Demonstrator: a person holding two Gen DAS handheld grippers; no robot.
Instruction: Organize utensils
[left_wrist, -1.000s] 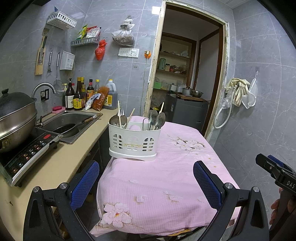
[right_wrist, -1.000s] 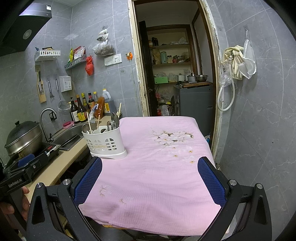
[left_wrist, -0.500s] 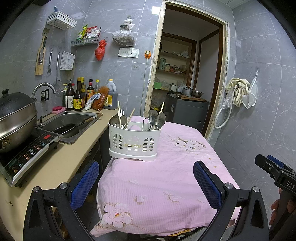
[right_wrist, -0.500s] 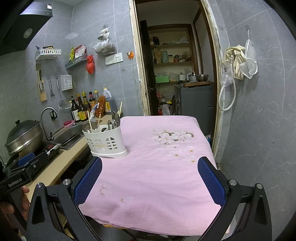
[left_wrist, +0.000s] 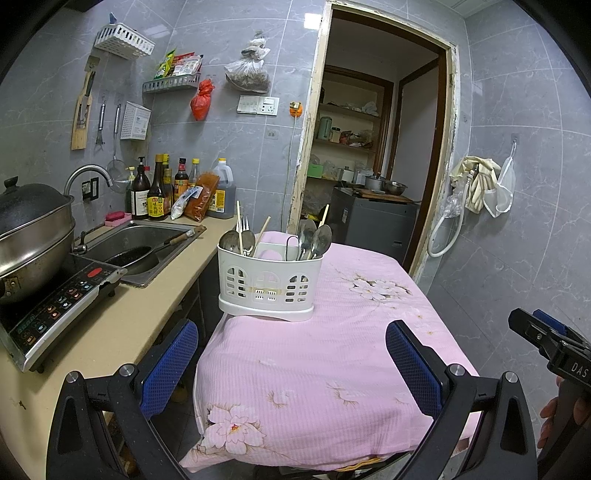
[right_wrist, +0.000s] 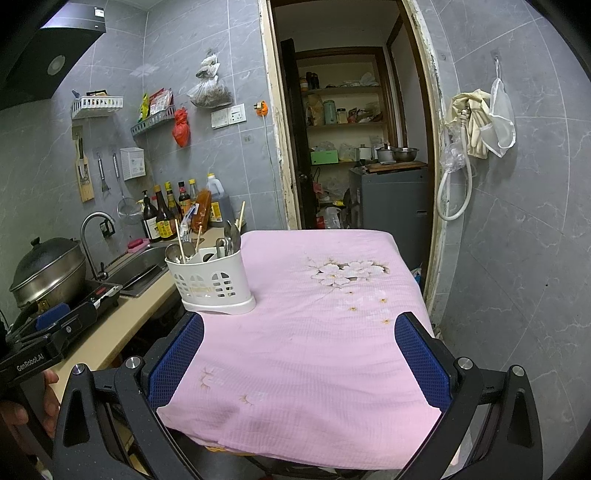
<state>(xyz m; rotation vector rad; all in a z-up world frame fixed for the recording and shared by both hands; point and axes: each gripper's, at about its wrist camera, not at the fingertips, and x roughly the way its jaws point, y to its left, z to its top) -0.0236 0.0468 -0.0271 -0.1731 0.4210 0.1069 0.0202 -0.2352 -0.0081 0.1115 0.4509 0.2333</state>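
No change from the earlier frames in the left wrist view: caddy, cloth and both claws hold the same positions. The right wrist view has shifted only slightly against the scene, with the caddy sitting marginally lower and further right than a second ago.

Left claw (left_wrist: 291, 360): jaws spread wide, nothing between the blue pads (left_wrist: 168, 365), hovering over the near edge of the counter. Right claw (right_wrist: 299, 356): likewise wide and empty, over the near edge. Each claw's body appears at the margin of the other's view.

The counter carries a pink floral cloth (left_wrist: 332, 362). The cloth surface between the claws and the caddy is unobstructed. To the left, a beige worktop (left_wrist: 122, 325) abuts the counter, holding an induction hob (left_wrist: 55, 306) with a lidded steel pot (left_wrist: 29, 236), a sink (left_wrist: 140, 243) with a dark pan lying in it, and a row of sauce bottles (left_wrist: 159, 192) against the tiled wall. An open doorway (left_wrist: 373, 147) stands behind the far edge.

The utensil caddy (left_wrist: 267, 275) is white slotted plastic, upright, at the far left corner of the counter near the left edge. Its left compartment holds spoons, a fork (left_wrist: 242, 225) and chopsticks (left_wrist: 239, 229); its right compartment holds several spoons (left_wrist: 314, 238) and one chopstick; the middle compartment's contents cannot be determined.
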